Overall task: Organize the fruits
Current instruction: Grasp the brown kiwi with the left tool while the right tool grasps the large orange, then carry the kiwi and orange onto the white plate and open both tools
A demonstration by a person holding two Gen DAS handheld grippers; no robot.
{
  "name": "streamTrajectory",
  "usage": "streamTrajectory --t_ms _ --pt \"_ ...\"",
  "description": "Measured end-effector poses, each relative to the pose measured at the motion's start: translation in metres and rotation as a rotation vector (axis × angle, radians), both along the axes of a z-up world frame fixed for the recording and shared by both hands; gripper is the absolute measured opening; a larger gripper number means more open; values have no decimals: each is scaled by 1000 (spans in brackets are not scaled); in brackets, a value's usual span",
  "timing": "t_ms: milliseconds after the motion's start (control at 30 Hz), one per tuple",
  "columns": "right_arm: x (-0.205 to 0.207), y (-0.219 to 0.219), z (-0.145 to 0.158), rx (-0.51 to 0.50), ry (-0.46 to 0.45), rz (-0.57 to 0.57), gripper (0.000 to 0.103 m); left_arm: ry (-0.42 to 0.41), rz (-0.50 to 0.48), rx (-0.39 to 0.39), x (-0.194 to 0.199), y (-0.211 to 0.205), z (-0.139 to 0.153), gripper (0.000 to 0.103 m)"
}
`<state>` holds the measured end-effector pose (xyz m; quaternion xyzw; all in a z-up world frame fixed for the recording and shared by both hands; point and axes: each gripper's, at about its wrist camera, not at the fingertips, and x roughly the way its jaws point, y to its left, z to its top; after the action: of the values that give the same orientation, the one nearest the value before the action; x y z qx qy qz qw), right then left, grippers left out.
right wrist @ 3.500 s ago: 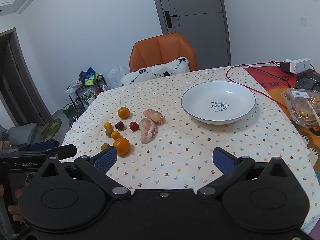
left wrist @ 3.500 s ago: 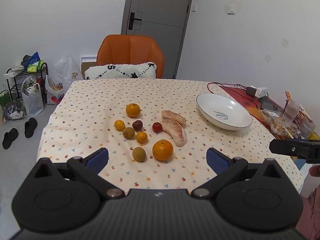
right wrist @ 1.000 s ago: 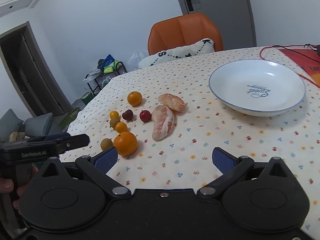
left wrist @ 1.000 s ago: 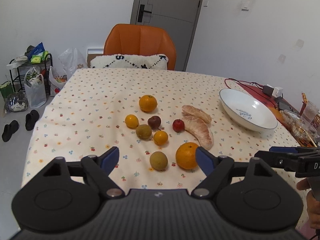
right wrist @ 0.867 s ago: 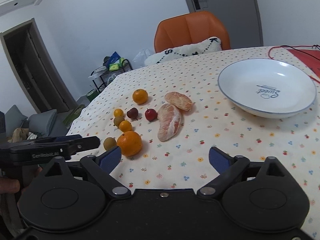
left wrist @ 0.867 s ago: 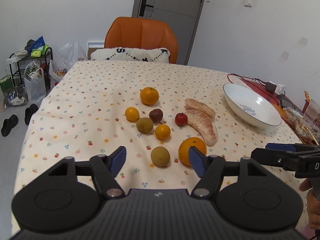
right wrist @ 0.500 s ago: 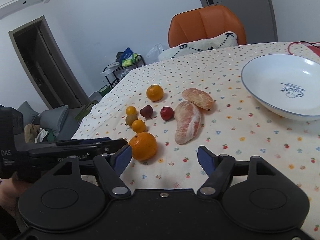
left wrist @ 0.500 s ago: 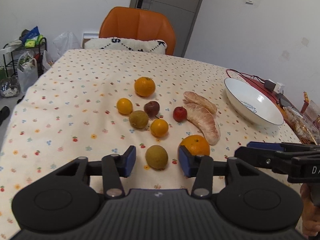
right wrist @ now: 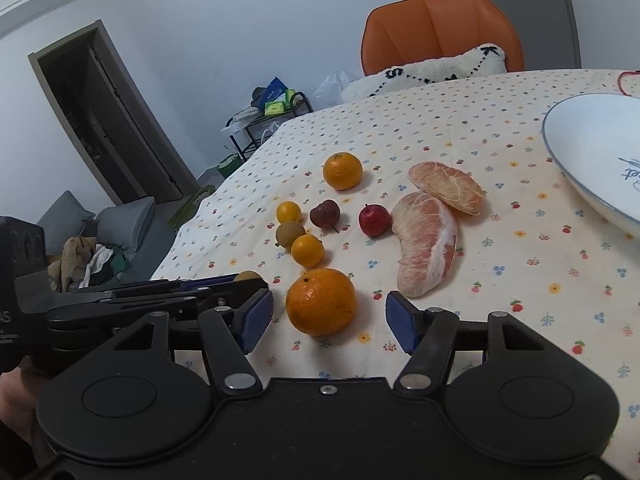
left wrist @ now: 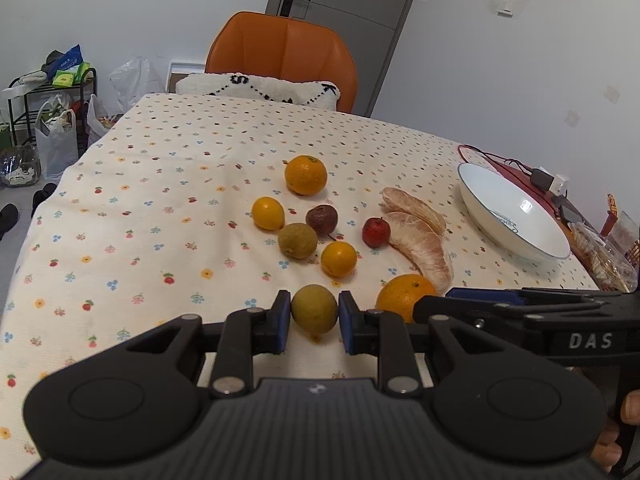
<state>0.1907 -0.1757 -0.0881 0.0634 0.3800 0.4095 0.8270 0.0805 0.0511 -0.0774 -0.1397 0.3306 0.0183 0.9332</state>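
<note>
Both grippers are down at the near edge of the fruit cluster, each lined up on its own piece. The left gripper (left wrist: pixel 314 318) has its blue fingers (left wrist: pixel 281 320) pressed against either side of the greenish-brown fruit (left wrist: pixel 314 308), which sits squarely between them on the desk (left wrist: pixel 160 184); that reads as a closed grip, though the fruit looks to be resting on the cloth, not yet lifted. Taking the nearest piece first makes sense: nothing has to be reached over.

The right gripper (right wrist: pixel 328 322) comes in just beside it, fingers spread wide with clear gaps on both sides of the big orange (right wrist: pixel 321 301). It straddles the orange without touching, so the closing is yet to come. The orange is wider than its neighbour, hence the wider stance.

Beyond them, the rest waits loose on the cloth: another orange (left wrist: pixel 305 174) farthest back, two small yellow-orange fruits (left wrist: pixel 339 258), a second brownish one (left wrist: pixel 297 241), a dark purple fruit (left wrist: pixel 321 220), a small red one (left wrist: pixel 376 232), and two peeled pomelo segments (right wrist: pixel 428 248) lying against each other. The white bowl (left wrist: pixel 556 251) stands empty to the right, well apart from the cluster, and I judge it the likely destination. The two grippers work close together, so I'd watch for a knock between them when lifting.
</note>
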Motion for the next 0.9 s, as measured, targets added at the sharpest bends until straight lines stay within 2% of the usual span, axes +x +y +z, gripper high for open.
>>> streamTrajectory --t_ms 100,200,233,467,900 --pt "3 4 -6 4 24 1 56 -1 7 6 -3 2 2 24" --pt "5 7 -10 26 43 16 40 -6 11 8 -4 3 4 24" --pt "6 5 -11 37 54 14 39 -11 11 11 -5 2 6 24" --pt "5 -15 -2 107 52 -10 39 -36 -12 26 -5 -10 16 24" --pt "5 -58 18 120 -15 -111 39 -84 -67 40 5 -45 38 24"
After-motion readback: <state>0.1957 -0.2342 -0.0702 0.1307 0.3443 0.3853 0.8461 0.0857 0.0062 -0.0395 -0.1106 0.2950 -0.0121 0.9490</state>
